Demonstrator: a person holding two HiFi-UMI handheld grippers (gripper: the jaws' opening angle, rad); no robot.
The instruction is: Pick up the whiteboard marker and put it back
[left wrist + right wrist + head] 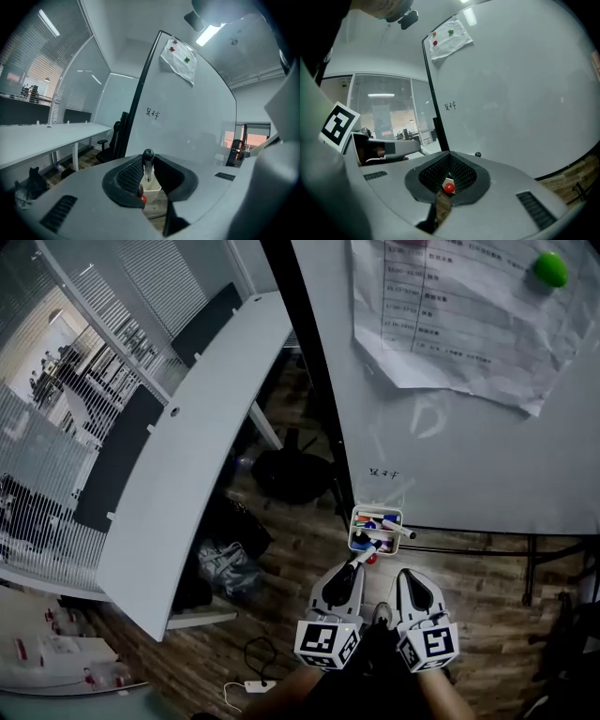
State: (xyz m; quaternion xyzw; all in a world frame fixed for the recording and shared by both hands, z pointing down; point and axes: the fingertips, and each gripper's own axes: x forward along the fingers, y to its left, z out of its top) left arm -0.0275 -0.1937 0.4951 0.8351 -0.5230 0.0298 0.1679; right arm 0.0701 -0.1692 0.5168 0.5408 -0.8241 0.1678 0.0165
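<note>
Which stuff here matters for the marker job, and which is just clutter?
For the job:
- marker, clamped in the left gripper
- white marker box
- whiteboard

Lying about:
- pinned paper
- green magnet
- long desk
- office chair
- bag on the floor
- power strip
- right gripper, shut and empty

Head view: from above, looking steeply down the whiteboard [469,446] to the left claw [361,563] and right claw [404,575] near its foot. Both gripper views ride close behind their own jaws, facing almost level at it (the paper [441,315] and handwriting [384,472] show in all three).
</note>
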